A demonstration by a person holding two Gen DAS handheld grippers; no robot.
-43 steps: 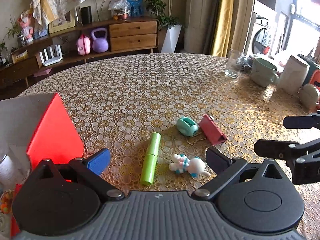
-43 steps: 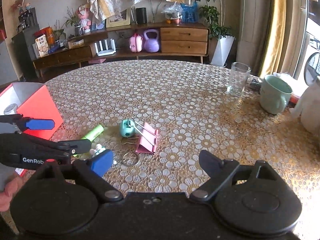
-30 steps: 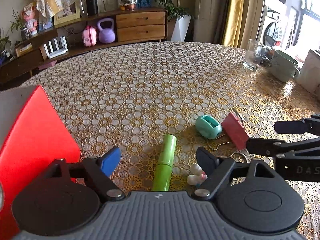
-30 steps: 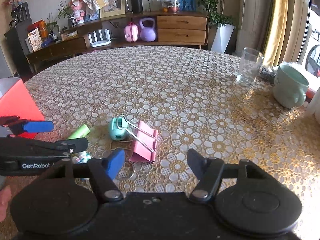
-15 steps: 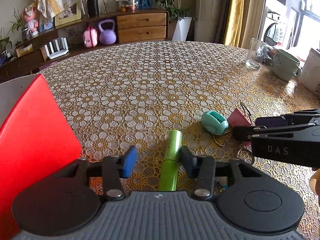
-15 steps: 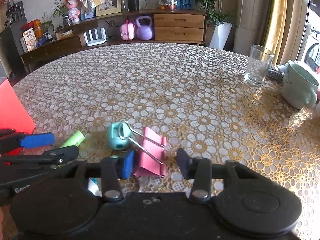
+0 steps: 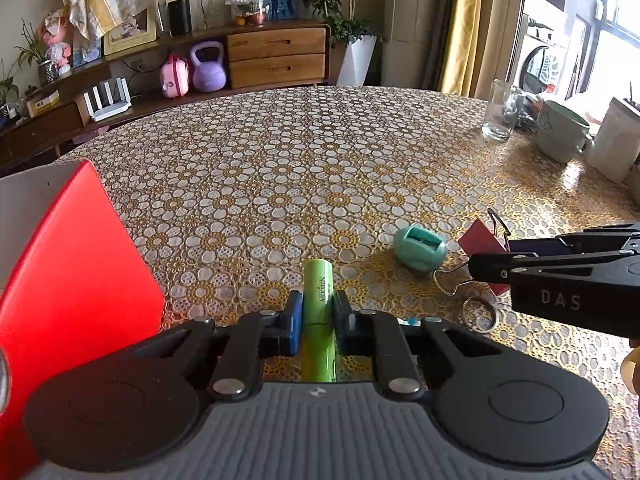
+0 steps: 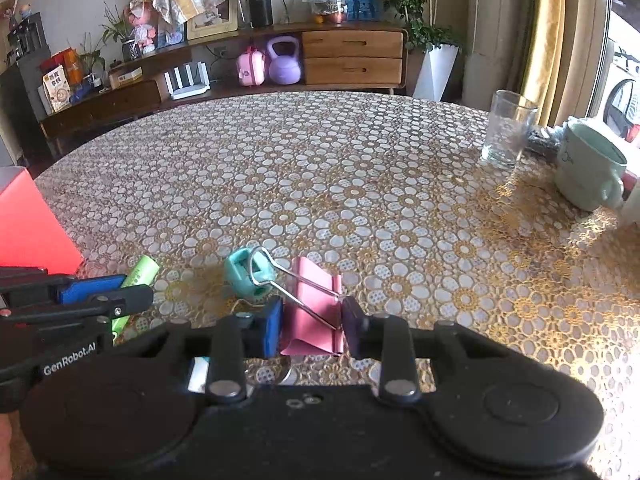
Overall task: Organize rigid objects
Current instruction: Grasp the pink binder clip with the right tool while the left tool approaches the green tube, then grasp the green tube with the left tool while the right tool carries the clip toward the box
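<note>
My left gripper (image 7: pixel 316 314) is shut on a green tube (image 7: pixel 318 300) that lies on the table; it also shows in the right wrist view (image 8: pixel 138 276). My right gripper (image 8: pixel 312 326) is shut on a pink binder clip (image 8: pixel 314 310), seen dark red in the left wrist view (image 7: pixel 480 236). A teal pencil sharpener (image 7: pixel 419 249) lies between the two objects, also in the right wrist view (image 8: pixel 245 276). A metal key ring (image 7: pixel 479 315) lies near the clip. A red box (image 7: pixel 72 280) stands at the left.
A glass (image 8: pixel 506 134) and a mint-green mug (image 8: pixel 590 168) stand at the table's right side, with a white container (image 7: pixel 614 148) beside them. The floral tablecloth (image 8: pixel 320 184) stretches far ahead. A sideboard (image 8: pixel 352 58) lines the far wall.
Both grippers have moved down and forward and closed: the left onto the green tube, the right onto the pink binder clip. The small toy figure is now hidden under the left gripper.
</note>
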